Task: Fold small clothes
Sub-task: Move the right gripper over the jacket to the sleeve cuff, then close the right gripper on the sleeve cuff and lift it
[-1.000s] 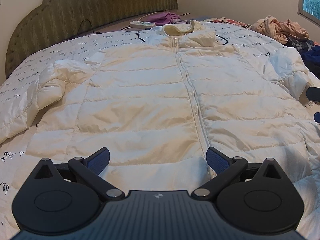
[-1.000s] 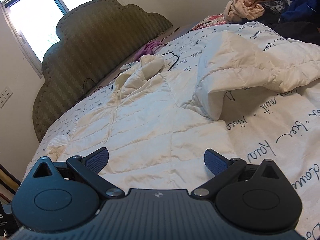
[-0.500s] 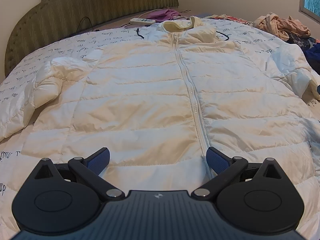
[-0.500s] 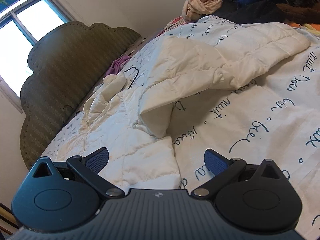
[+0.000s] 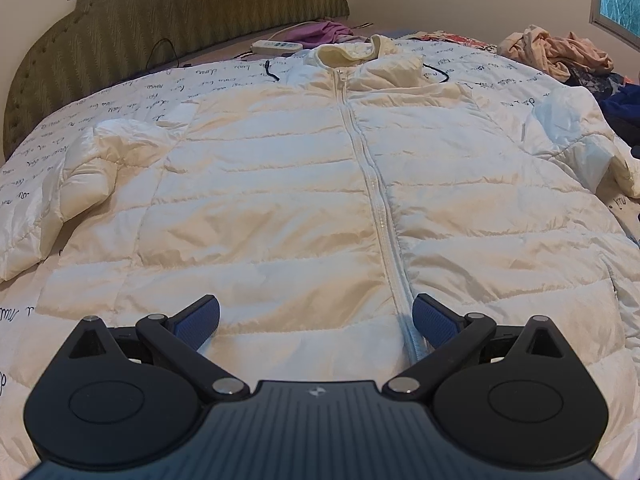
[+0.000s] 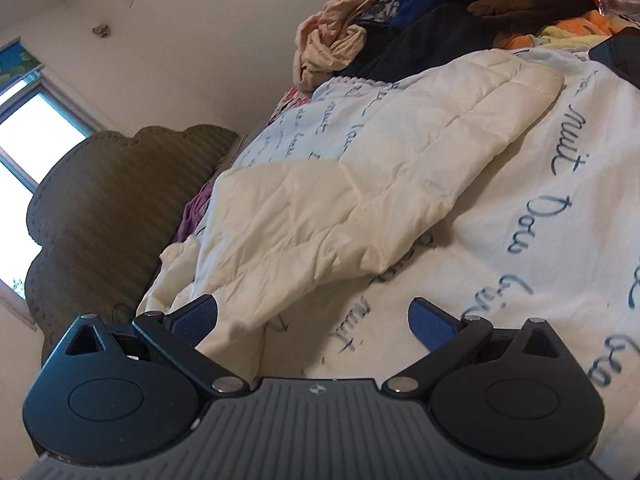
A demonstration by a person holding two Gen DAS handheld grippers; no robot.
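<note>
A white quilted puffer jacket lies zipped and face up on the bed, collar toward the headboard, both sleeves spread out to the sides. My left gripper hovers open over the hem, just left of the zipper, with nothing between its blue pads. In the right wrist view the jacket's right sleeve stretches away over the bedspread. My right gripper stands open near the sleeve's armpit, tilted, its left pad close beside the fabric; contact cannot be judged.
The bedspread is white with dark script. A green padded headboard stands at the far end. A remote control and purple cloth lie near it. A heap of clothes and a dark phone sit at the right.
The right gripper has swung right and rolled, from the jacket body to the right sleeve. The left gripper has risen and drawn back slightly, taking in more of the jacket. Both stay open.
</note>
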